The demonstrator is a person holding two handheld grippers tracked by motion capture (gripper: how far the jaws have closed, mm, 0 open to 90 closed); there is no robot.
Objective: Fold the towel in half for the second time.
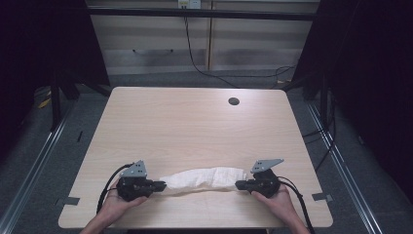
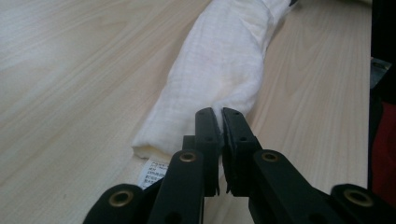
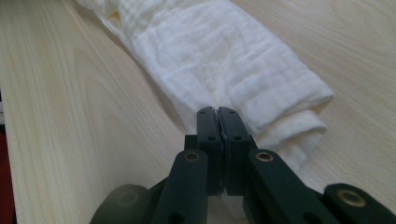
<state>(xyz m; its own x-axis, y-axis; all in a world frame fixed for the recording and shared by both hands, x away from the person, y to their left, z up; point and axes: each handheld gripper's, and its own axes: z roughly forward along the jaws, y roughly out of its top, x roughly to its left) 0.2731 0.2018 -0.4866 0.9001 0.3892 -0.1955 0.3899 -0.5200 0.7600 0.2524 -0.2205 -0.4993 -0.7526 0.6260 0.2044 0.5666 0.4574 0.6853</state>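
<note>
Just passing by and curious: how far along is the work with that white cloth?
Done: the white cloth is already gathered into a long roll on the table. In hand: the left tongs and right tongs are clamped shut on its two ends. Left, probably: more folding or laying it down; neither end is released.

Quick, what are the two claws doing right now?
Left gripper: closed, pinching one end of the rolled white cotton cloth.
Right gripper: closed, pinching the cloth's other end.
</note>
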